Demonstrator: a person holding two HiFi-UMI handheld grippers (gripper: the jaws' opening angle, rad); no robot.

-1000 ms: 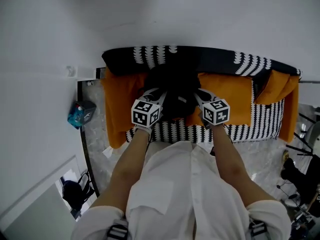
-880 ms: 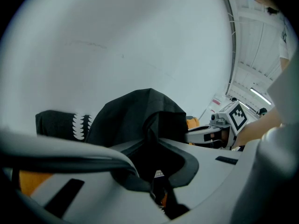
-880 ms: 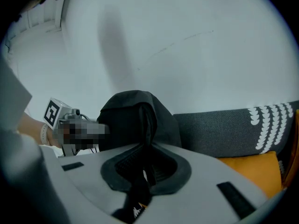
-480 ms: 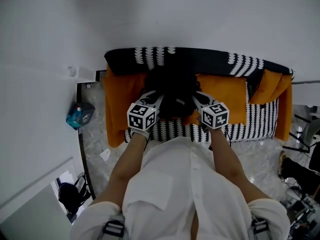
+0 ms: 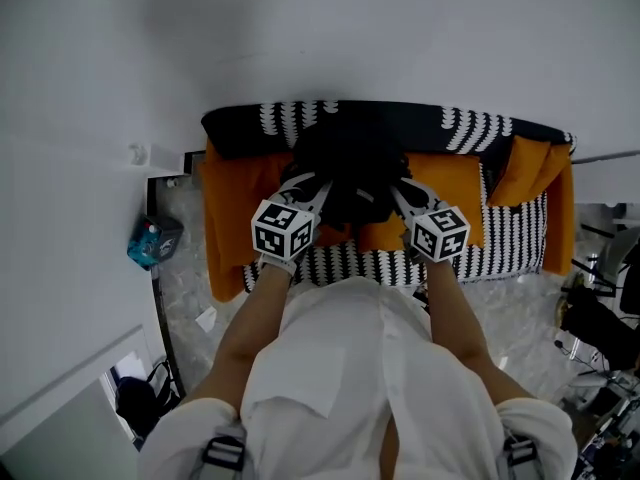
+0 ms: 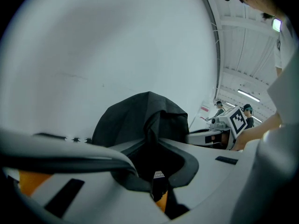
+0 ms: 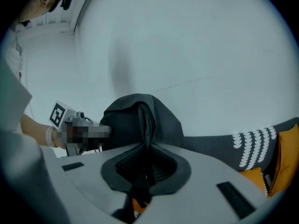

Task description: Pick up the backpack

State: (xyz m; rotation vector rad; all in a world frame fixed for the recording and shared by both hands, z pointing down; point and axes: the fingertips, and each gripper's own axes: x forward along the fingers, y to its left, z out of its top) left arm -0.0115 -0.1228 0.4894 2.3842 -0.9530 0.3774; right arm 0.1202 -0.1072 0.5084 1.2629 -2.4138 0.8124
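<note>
A black backpack [image 5: 350, 163] hangs between my two grippers above an orange-cushioned sofa [image 5: 460, 183]. My left gripper [image 5: 312, 193] is shut on a black strap of the backpack [image 6: 145, 120] at its left side. My right gripper [image 5: 398, 193] is shut on a fold of the backpack [image 7: 142, 125] at its right side. In the left gripper view the bag bulges above the pinched jaws, and the right gripper's marker cube [image 6: 238, 120] shows beyond it. The left gripper's marker cube [image 7: 58, 115] shows in the right gripper view.
The sofa has a black-and-white patterned back [image 5: 480, 128] and front edge, against a white wall. A blue object [image 5: 150, 240] lies on the marbled floor at left. Dark equipment [image 5: 600, 318] stands at far right.
Both grippers have risen with the backpack, which now sits higher against the sofa back. The jaws stay shut.
</note>
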